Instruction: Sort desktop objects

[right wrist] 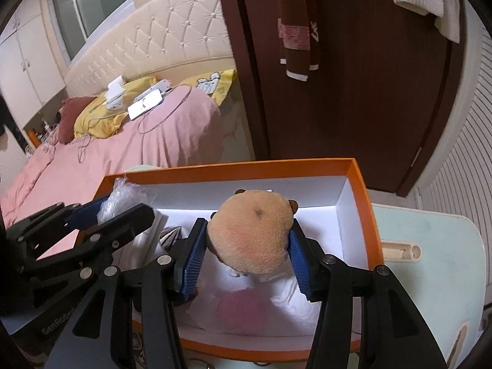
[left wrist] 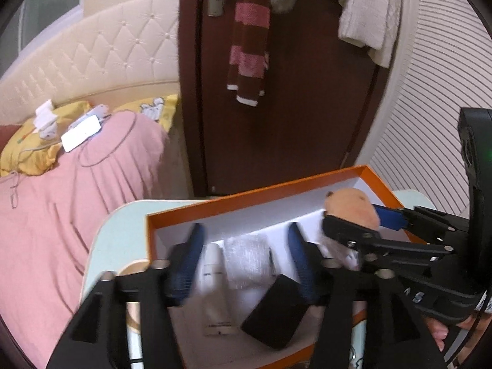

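A bedroom: a bed (right wrist: 129, 153) under a pink cover lies at the left, with a cream tufted headboard (left wrist: 101, 49) behind it, and a dark brown door (left wrist: 292, 92) hung with a striped scarf (left wrist: 250, 33) stands in the middle. In front of the door a pale green counter (right wrist: 430, 233) carries an orange box (right wrist: 361, 196) with a white inside.

The left tongs (left wrist: 244, 255) hang over the left part of the box with the 2 blue pads well apart and nothing gripped; between them, lying on the box floor, show a white tube (left wrist: 215, 279) and a clear crinkled plastic packet (left wrist: 246, 261), with a black flat case (left wrist: 273, 313) just right of the tube, near the front wall.

The right tongs (right wrist: 246, 252) are over the right part of the box, pads pressed against both sides of a tan plush toy (right wrist: 252, 230), whose white and pink lower body rests on the box floor. A striped shell-like thing (right wrist: 172, 236) lies just left of the toy.
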Demonstrator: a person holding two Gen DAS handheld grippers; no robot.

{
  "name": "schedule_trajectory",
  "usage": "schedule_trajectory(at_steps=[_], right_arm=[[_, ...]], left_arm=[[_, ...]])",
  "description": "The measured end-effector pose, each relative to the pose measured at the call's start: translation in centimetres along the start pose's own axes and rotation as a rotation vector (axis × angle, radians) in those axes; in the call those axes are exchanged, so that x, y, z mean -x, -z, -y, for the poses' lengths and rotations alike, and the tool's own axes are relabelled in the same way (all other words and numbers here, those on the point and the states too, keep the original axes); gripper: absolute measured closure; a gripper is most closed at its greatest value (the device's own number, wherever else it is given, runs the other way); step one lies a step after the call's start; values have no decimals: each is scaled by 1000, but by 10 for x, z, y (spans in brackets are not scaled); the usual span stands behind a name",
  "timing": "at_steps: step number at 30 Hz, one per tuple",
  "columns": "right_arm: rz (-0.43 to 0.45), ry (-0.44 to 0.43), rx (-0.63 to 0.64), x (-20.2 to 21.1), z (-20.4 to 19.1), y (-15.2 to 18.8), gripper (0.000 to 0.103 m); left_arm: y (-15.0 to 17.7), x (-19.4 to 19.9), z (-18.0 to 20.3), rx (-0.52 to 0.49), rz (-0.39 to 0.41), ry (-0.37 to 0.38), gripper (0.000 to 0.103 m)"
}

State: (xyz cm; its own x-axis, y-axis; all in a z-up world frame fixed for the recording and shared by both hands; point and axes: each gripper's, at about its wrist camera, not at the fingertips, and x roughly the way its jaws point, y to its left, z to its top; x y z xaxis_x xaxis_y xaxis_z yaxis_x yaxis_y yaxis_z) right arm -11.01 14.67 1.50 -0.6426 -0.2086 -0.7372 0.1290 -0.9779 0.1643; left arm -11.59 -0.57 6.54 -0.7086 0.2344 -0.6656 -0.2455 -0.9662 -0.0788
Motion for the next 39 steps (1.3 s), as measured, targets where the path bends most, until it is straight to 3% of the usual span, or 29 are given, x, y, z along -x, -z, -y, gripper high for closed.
schedule_trajectory(at_steps=[2,4,6,7,18,24,31,35,39], right_arm=[[6,11,-9,2,3,-1,49],[21,25,-16,6,5,-2,40],[52,47,-28,12,7,-2,24],[70,52,-34,16,8,-1,22],[142,-6,-62,55,11,8,22],[148,9,4,81,2,32,22],[80,37,63,91,-6,75,22],[23,50,55,88,-7,101,22],[-17,64,45,87,-9,121,22]], left_arm=[[0,3,-4,18,12,0,31],[-1,6,-9,37,19,11,26],[-1,11,-12,52,30,20,19],[-1,13,-11,52,33,20,19],[8,54,-6,27,69,43,19],[25,80,-14,9,56,3,19],[51,112,-28,15,40,-41,19],[59,126,-37,21,67,-125,19],[79,121,-30,37,25,-81,18]])
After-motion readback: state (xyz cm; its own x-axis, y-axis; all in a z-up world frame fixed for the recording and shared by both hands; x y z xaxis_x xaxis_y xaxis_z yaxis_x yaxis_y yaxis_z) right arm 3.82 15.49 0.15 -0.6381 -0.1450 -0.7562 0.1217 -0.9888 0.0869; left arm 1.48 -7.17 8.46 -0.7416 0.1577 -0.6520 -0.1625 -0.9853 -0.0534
